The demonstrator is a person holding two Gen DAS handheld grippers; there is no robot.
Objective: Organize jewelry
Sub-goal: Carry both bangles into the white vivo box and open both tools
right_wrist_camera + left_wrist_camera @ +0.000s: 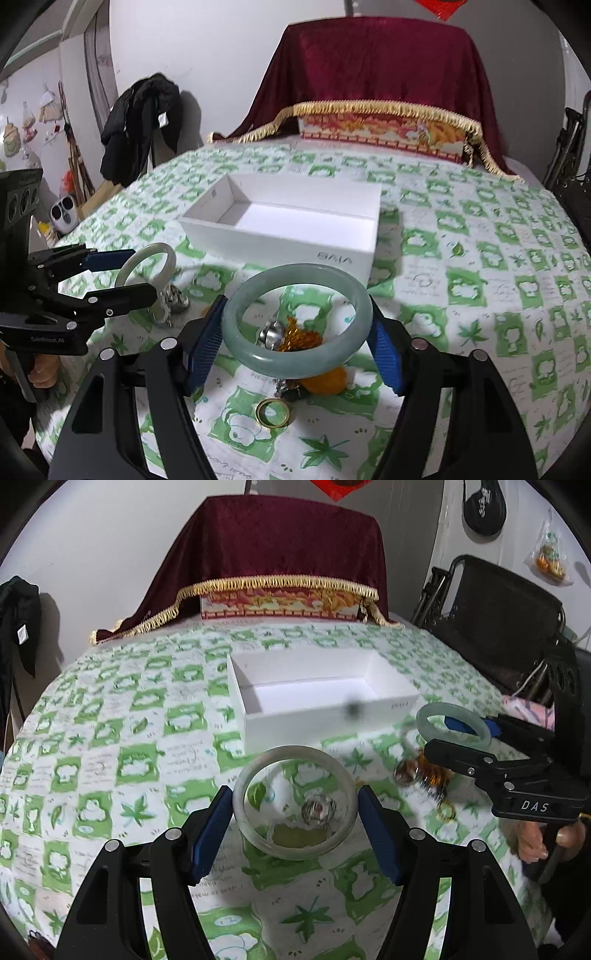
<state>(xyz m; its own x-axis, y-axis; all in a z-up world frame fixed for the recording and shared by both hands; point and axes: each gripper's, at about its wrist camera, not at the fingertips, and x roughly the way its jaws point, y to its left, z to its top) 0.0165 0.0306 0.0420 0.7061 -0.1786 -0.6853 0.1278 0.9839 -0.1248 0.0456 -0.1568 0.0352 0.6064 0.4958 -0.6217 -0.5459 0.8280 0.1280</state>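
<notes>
Left tool (295, 805) grips pale bangle (243, 786) | right tool (297, 325) grips green bangle (295, 363)

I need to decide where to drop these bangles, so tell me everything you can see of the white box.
The white box is a shallow, open-topped rectangular tray without a lid, apparently of smooth matte card. Its thin upright walls enclose a plain white floor, and nothing shows inside it. One outer side wall carries faint grey lettering, too blurred to read. It sits flat on the green-and-white patterned tablecloth, beyond both grippers and in front of the dark red draped cloth. No gripper or piece of jewelry touches it.
</notes>
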